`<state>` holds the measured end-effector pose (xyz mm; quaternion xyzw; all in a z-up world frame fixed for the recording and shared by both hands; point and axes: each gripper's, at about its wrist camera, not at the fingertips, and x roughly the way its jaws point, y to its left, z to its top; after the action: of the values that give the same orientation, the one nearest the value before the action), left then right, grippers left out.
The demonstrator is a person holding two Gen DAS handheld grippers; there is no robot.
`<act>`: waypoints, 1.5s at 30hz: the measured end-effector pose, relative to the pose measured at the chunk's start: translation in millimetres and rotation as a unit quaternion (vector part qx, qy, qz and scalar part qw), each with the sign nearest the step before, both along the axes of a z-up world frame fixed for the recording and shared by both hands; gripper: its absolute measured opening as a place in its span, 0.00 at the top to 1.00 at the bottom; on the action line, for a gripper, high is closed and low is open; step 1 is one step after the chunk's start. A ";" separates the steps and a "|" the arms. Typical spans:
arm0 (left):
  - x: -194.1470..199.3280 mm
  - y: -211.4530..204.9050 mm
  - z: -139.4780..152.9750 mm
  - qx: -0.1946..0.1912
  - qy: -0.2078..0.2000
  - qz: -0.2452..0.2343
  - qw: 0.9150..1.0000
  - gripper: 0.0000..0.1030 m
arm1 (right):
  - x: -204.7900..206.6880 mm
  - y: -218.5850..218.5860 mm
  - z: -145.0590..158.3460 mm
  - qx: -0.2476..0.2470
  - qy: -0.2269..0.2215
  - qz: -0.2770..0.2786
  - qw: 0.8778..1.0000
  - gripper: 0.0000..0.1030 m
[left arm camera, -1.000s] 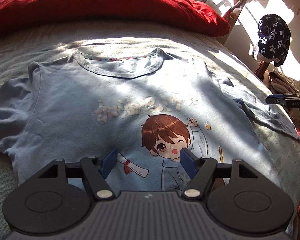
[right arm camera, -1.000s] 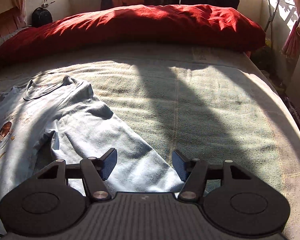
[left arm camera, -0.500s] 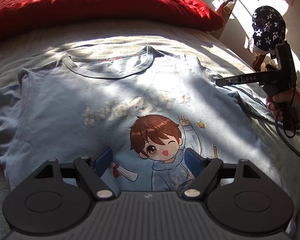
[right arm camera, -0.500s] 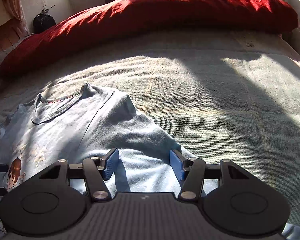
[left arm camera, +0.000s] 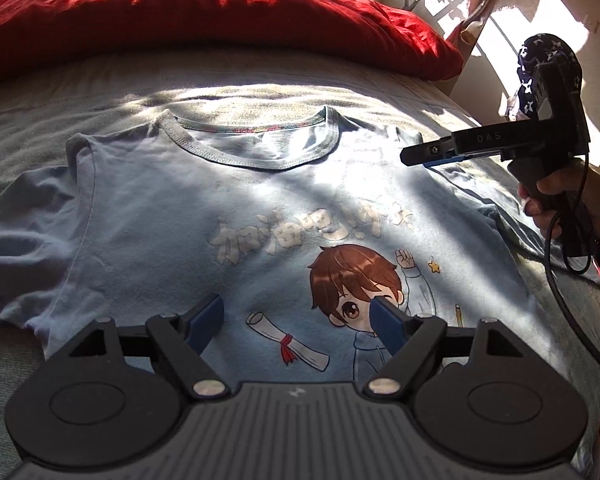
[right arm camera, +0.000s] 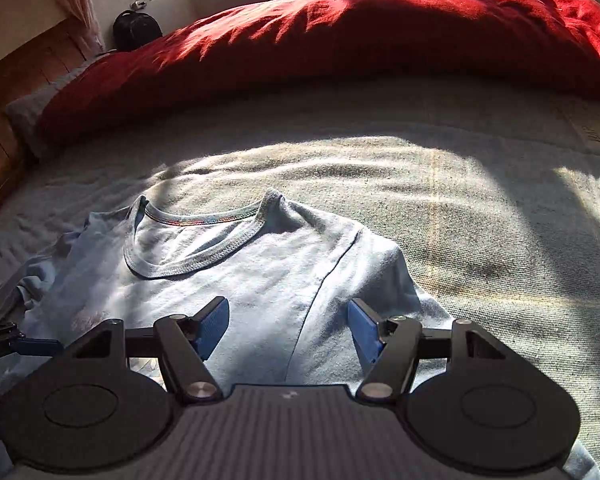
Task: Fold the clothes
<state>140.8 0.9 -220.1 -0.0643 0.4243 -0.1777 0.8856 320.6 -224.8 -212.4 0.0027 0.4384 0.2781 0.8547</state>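
Here, a light-blue shirt (left arm camera: 204, 216) lies face up and spread flat on the bed (left arm camera: 260, 80), directly ahead of and beneath both tools, collar (left arm camera: 252, 152) at the far end. The left tool (left arm camera: 298, 314) hovers over the cartoon print (left arm camera: 356, 288) on the chest, its jaws wide apart with nothing between the pads. The right tool (right arm camera: 288, 322) hangs above the shirt's right shoulder seam; its jaws are opening, cloth lying below them but not pinched.

The shirt looks thin, soft and light, so it would likely drape and wrinkle rather than hold shape, and drag on the rough bed cover. Sensible holds are probably the doubled edges: the shoulder seam, the sleeve hem (left arm camera: 548, 236) or the bottom hem, where a pinch gathers both layers.

The left view alone shows the print, the left sleeve (left arm camera: 24, 216) beyond the tool's left side, and the right tool from the side with the hand (left arm camera: 556, 200) and cable (left arm camera: 572, 308) behind it. The right view alone shows the bare bed to the tool's right, where the shoulder ends, and a dark bag (right arm camera: 137, 30) by the far wall. A red duvet (right arm camera: 340, 40) lies beyond the collar in both.
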 end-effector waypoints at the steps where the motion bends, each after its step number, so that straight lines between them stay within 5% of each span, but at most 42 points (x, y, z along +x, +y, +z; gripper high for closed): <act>1: 0.6 0.6 -0.9 -0.003 0.001 0.001 1.000 0.21 | 5.4 0.9 -5.9 -0.012 -0.011 -0.004 1.000 0.32; 4: 2.7 0.0 -0.1 -0.002 0.008 0.003 1.000 0.21 | 11.7 -14.9 1.1 -0.007 -0.019 -0.046 0.999 0.32; 8: 1.8 -1.8 -1.3 -0.002 0.007 0.006 1.000 0.19 | -20.0 -61.2 30.6 0.063 0.000 -0.053 0.997 0.22; 14: 1.0 -11.0 3.1 0.011 0.011 0.028 0.999 0.18 | -64.1 -102.5 27.0 0.184 0.080 -0.044 0.979 0.22; 20: -4.1 -18.2 4.1 0.050 0.023 0.020 0.998 0.18 | -99.7 -115.4 -12.0 0.178 0.114 -0.050 0.976 0.20; 24: -3.1 -16.3 4.0 0.048 0.027 0.022 0.998 0.18 | -132.6 -159.0 -4.7 0.176 0.103 -0.068 0.977 0.20; 29: -2.7 -19.3 2.7 0.051 0.026 0.028 0.998 0.16 | -149.5 -210.3 16.0 0.110 0.028 -0.156 0.981 0.18; 32: -3.0 -21.4 2.1 0.058 0.025 0.022 0.998 0.15 | -145.4 -243.8 17.6 0.061 -0.007 -0.230 0.971 0.18; 38: -2.5 -23.8 0.2 0.065 0.021 0.016 0.998 0.12 | -134.2 -284.9 2.9 0.240 0.069 -0.217 0.944 0.12; 40: -2.2 -24.2 -0.2 0.065 0.020 0.016 0.998 0.12 | -123.6 -268.9 -8.2 0.238 0.097 -0.197 0.946 0.12; 43: -2.6 -25.0 0.1 0.068 0.020 0.015 0.997 0.11 | -110.5 -258.5 -20.7 0.170 0.063 -0.207 0.961 0.18; 45: -2.5 -25.3 0.0 0.070 0.020 0.014 0.997 0.11 | -107.9 -269.3 -19.8 0.170 0.042 -0.243 0.954 0.23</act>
<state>138.3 -24.3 -220.1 -0.0119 0.4519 -0.1342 0.8818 212.7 -494.1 -232.2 0.2663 0.4065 0.1316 0.8640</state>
